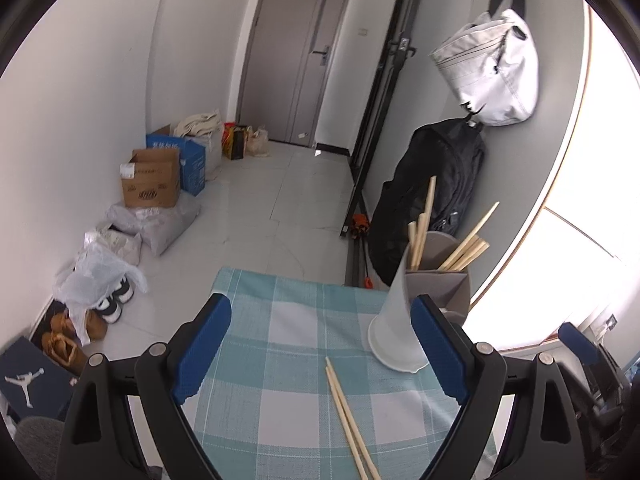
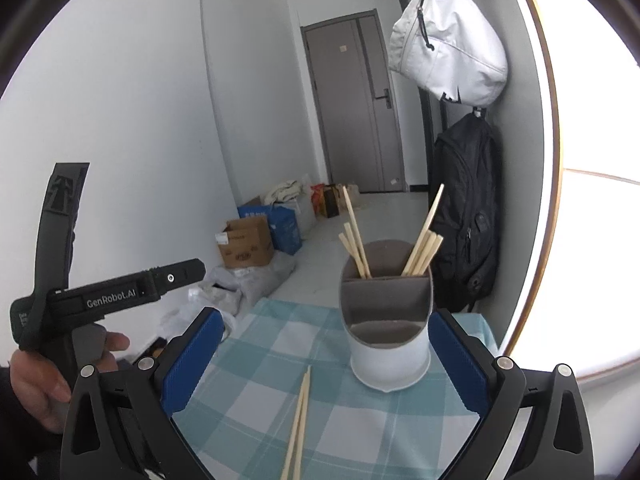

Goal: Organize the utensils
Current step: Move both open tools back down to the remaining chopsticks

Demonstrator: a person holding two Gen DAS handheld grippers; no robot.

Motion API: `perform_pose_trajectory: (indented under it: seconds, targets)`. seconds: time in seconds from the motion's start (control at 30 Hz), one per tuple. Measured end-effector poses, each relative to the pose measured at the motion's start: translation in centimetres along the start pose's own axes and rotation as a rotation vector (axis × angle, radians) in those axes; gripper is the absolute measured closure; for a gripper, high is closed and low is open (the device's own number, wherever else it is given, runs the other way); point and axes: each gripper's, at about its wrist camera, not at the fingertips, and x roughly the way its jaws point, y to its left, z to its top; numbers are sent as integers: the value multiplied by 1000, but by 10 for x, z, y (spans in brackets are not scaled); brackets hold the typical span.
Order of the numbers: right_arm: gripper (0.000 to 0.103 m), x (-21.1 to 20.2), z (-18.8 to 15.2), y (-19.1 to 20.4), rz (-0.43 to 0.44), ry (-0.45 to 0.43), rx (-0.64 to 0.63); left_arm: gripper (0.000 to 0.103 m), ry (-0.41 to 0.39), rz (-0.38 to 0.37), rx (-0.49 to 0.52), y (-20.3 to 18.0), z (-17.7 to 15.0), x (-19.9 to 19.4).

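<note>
Hovering with both jaws spread and empty, left gripper (image 1: 320, 354) and right gripper (image 2: 322, 360) are aimed at chopsticks (image 2: 298, 420) lower centre; holder (image 2: 386, 320) should be cleared.

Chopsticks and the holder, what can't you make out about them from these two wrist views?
- Loose chopsticks: both views cut off their near ends at the bottom edge, so their full length is unseen.
- Utensil holder: in the left wrist view the left gripper finger covers its right side.
- Standing chopsticks: lower ends hidden inside the holder's back compartments.
- Window side: overexposed, nothing readable.
</note>
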Motion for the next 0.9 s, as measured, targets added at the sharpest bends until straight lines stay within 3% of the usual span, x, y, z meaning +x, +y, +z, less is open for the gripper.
perform_pose_trajectory:
  seconds: [0.27,0.3,0.37,0.5,0.57,0.73,0.9]
  targets:
    - [3,63,-39,13,-11,244,-83,14,64,73,-45,35,-22,36]
    - [6,71,-43,15,-7,269,-90,14,78,73,-57,42,-24,42]
    - [22,92,-49,19,-8,332,-105,14,98,76,-74,54,-27,47]
    - [40,137,-64,26,-22,487,-138,14,123,108,-83,68,-30,56]
    - [58,158,-73,27,-12,561,-133,15,136,117,-88,74,-31,60]
    - [73,192,-89,32,-50,666,-185,14,162,126,-134,87,-29,63]
    - [74,204,-94,40,-60,712,-225,14,172,119,-197,102,-27,61]
